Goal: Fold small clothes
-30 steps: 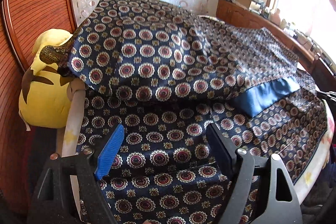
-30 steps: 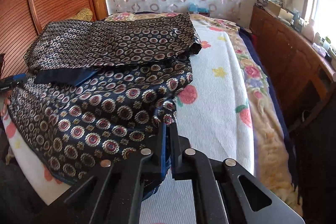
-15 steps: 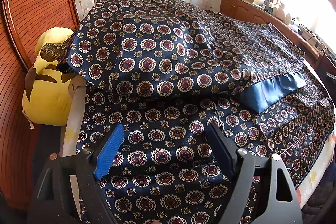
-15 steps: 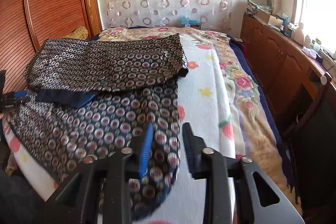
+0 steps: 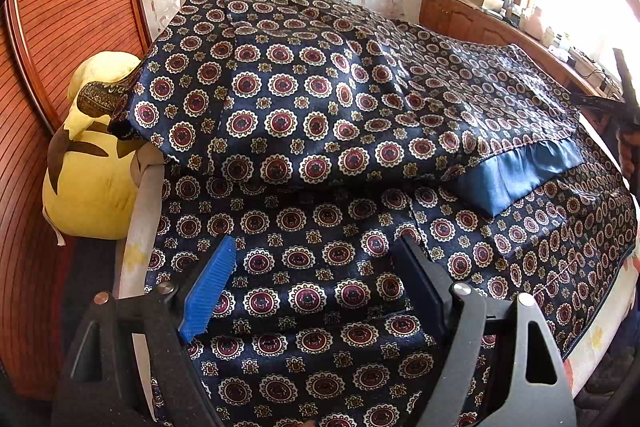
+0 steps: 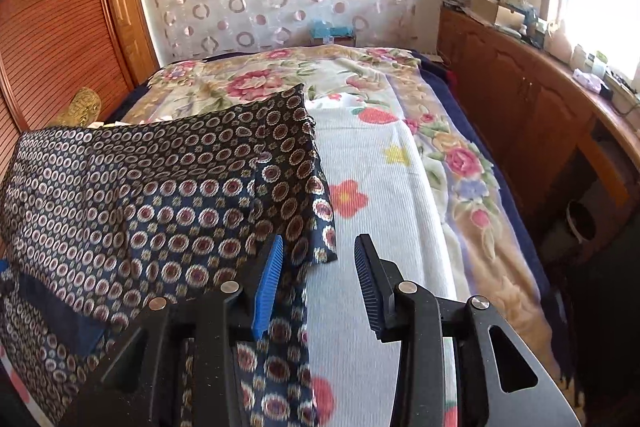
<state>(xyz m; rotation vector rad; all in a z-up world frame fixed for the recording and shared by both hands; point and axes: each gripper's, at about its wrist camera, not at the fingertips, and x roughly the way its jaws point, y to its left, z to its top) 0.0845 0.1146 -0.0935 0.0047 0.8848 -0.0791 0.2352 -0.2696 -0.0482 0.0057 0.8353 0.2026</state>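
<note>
A dark blue garment (image 5: 320, 99) printed with red and white medallions lies on the bed, its far half folded over toward me so that a strip of plain blue lining (image 5: 516, 171) shows. My left gripper (image 5: 316, 279) hangs open and wide just above the near layer, with cloth lying under and between its fingers. In the right wrist view the same garment (image 6: 160, 187) fills the left side. My right gripper (image 6: 318, 275) is over its right edge, jaws opening, the pads clear of the cloth hem that lies below its left finger.
A yellow plush toy (image 5: 88, 187) sits at the garment's left beside a slatted wooden panel (image 5: 60, 7). The flowered bedsheet (image 6: 380, 187) runs to the right of the garment. A wooden cabinet (image 6: 520, 99) with clutter on top lines the right wall.
My right gripper has let go of the garment's corner, opened, and slid to the right along the bed. The folded-over layer has settled flatter. My left gripper has stayed put and open.
</note>
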